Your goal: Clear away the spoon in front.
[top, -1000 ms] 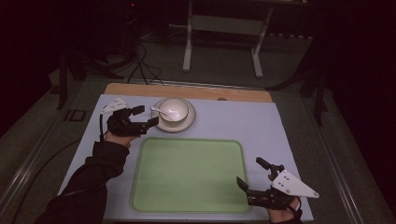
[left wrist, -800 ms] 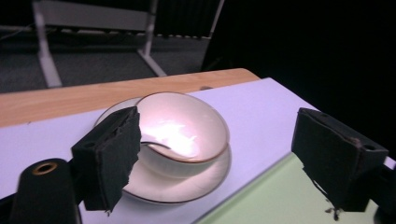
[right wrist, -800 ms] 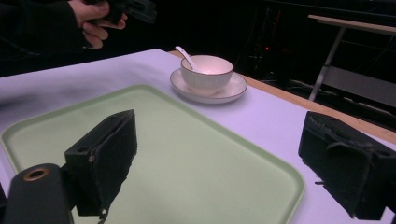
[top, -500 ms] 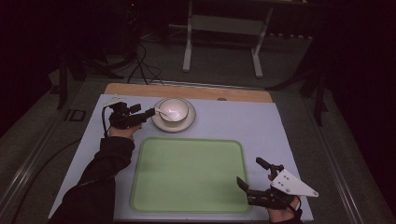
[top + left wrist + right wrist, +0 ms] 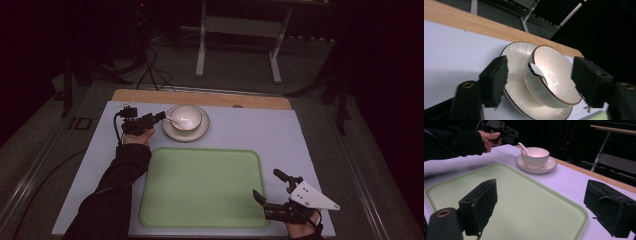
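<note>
A white bowl (image 5: 188, 116) with a brown rim stands on a matching saucer (image 5: 186, 133) at the far middle of the table, a white spoon (image 5: 172, 119) leaning in it. My left gripper (image 5: 160, 118) points at the saucer's left rim. In the left gripper view the bowl (image 5: 556, 80), the spoon (image 5: 535, 70) and the saucer (image 5: 515, 53) lie ahead between the jaws. These have just been closing, and the pads touch nothing. My right gripper (image 5: 265, 183) rests open over the near right corner of the green tray (image 5: 200, 185), with nothing between its jaws.
A white cover (image 5: 260, 130) spreads over the table, with a wooden strip (image 5: 200, 96) along its far edge. Behind the table stand a metal frame (image 5: 237, 30) and floor cables (image 5: 150, 65). In the right gripper view the tray (image 5: 524, 202) stretches toward the bowl (image 5: 535, 155).
My left gripper has moved right and down toward the saucer's left rim, and its jaws stand narrower than before. The right gripper has stayed where it was.
</note>
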Motion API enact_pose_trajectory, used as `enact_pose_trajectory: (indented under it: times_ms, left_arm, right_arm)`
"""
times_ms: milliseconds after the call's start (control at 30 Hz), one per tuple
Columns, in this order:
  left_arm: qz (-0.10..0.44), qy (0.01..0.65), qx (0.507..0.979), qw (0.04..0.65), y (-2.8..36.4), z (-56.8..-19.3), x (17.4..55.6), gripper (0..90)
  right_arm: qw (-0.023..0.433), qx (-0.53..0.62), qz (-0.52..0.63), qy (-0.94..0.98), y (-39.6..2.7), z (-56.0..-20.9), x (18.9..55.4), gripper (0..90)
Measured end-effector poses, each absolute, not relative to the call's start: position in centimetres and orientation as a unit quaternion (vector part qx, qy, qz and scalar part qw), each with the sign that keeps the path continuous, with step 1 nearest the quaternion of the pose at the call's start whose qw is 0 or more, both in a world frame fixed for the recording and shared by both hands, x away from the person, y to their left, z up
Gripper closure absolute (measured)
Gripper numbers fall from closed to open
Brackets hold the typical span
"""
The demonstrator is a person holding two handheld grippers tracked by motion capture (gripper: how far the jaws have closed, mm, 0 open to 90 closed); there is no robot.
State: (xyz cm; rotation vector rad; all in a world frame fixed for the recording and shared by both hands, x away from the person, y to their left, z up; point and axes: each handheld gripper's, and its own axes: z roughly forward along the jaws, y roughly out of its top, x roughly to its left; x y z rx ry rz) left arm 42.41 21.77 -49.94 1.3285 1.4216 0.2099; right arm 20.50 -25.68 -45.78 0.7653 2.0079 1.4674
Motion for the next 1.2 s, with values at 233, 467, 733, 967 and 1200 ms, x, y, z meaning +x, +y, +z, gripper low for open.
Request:
enact_pose_trajectory:
  times_ms: [233,467,733,967,1200]
  left_arm:
    - [0.069,0.631,0.528,0.564,21.6,-51.3,43.1,38.9]
    - [0.037,0.638,0.497,0.587,21.0,-52.1,43.2,49.8]
    - [0.018,0.647,0.471,0.599,19.9,-52.9,43.3,58.6]
    - [0.022,0.668,0.435,0.603,19.1,-53.7,43.3,66.7]
    - [0.034,0.673,0.417,0.61,18.4,-53.8,43.2,78.7]
  right_arm:
    - [0.264,0.284,0.543,0.745,-25.7,-45.9,20.6,11.4]
    - [0.259,0.285,0.543,0.747,-25.7,-46.0,20.7,11.4]
    - [0.258,0.282,0.542,0.748,-25.7,-46.0,20.6,11.4]
    - [0.255,0.283,0.542,0.749,-25.7,-46.0,20.7,11.5]
    - [0.253,0.282,0.541,0.751,-25.7,-46.1,20.8,11.7]
